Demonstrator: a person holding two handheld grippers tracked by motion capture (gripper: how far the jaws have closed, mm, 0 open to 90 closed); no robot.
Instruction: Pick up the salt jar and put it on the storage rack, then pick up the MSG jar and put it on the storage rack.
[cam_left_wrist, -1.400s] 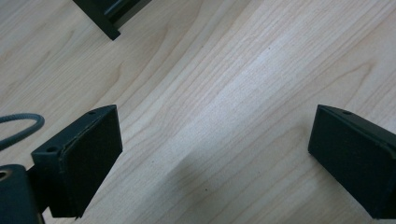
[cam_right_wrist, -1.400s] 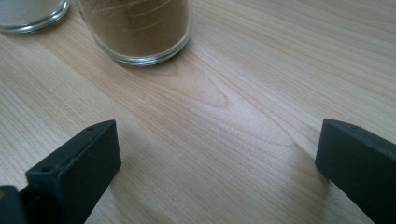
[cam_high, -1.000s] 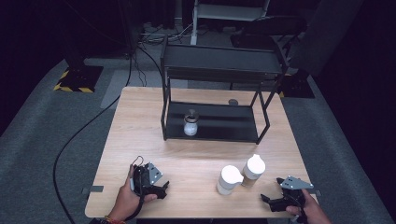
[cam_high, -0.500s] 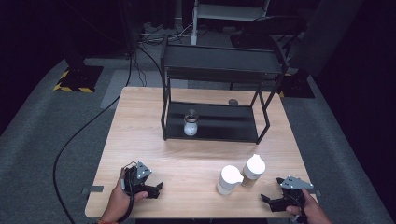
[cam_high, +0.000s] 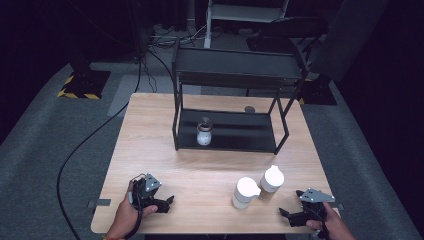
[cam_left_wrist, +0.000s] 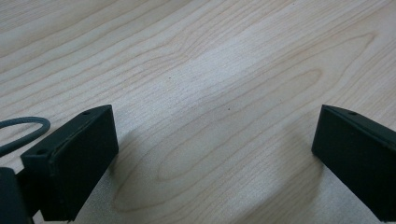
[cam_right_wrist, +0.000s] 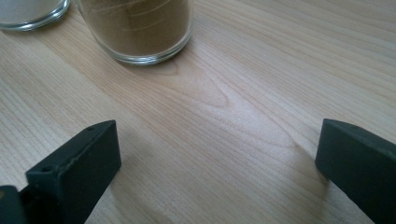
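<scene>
My left gripper (cam_high: 164, 204) rests near the table's front left edge, held by a hand. In the left gripper view its jaws (cam_left_wrist: 215, 154) stand wide apart over bare wood; they have just been opening, with nothing between them. My right gripper (cam_high: 286, 215) lies at the front right corner, open (cam_right_wrist: 217, 163) and empty. Two white-lidded glass jars stand just left of it: one with pale contents (cam_high: 246, 192) and one with brown powder (cam_high: 271, 182). The brown jar (cam_right_wrist: 140, 28) sits a little beyond the right jaws. A small jar (cam_high: 203, 132) stands on the black rack's lower shelf.
The black two-level wire rack (cam_high: 235, 70) takes up the back half of the wooden table (cam_high: 150, 130). A small grey disc (cam_high: 249, 109) lies behind it. A black cable (cam_high: 80, 150) runs over the grey floor at the left.
My left hand and its gripper slid a little to the left, toward the table's front left corner. The right gripper and the jars kept their places.
</scene>
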